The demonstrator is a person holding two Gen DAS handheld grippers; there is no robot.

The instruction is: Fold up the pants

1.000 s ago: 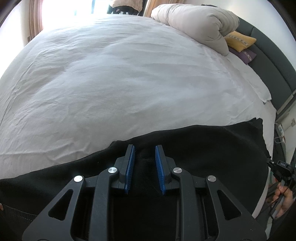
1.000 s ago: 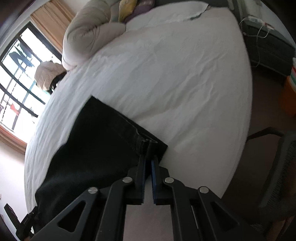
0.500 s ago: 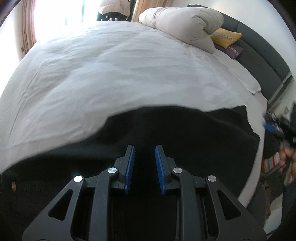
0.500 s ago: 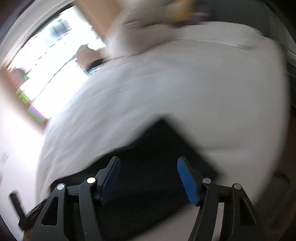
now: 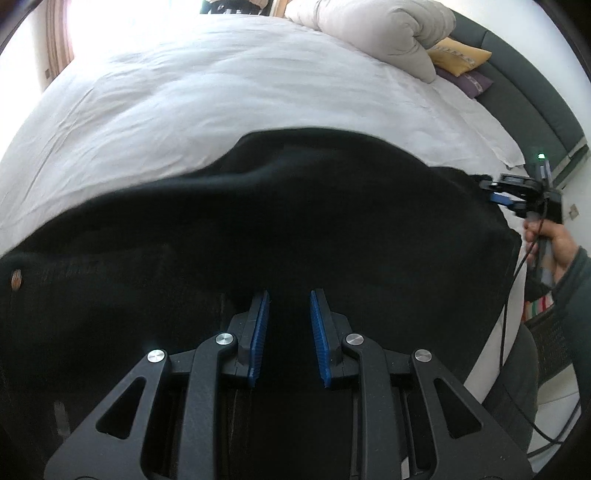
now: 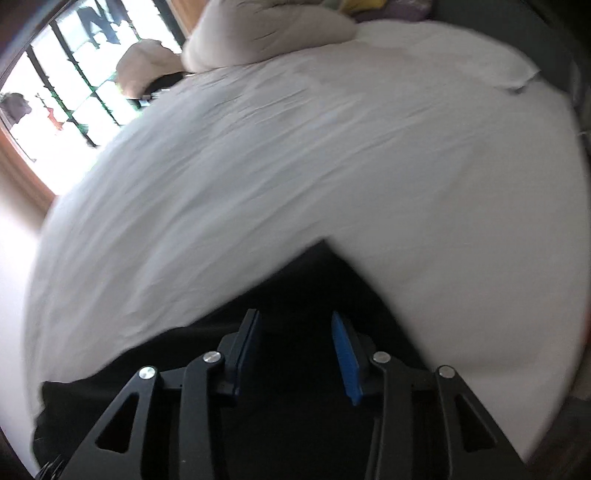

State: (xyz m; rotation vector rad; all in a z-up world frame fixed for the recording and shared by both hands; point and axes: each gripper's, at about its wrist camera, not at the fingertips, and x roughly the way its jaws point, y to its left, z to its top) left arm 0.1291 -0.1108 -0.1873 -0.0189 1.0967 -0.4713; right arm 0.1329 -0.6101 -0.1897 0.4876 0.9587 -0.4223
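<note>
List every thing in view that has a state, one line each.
Black pants: lying on the bed, far edge humped up.
Left tool: closed on a fold of the pants.
Right tool: open over the pants, jaws have just been closing, nothing pinched.
Bed sheet: spread, wrinkled.
Duvet: bundled by the headboard.

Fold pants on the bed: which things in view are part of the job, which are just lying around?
Job:
black pants
left gripper
right gripper
white bed sheet, the work surface

Lying about:
rolled beige duvet
yellow cushion
purple cushion
dark headboard
</note>
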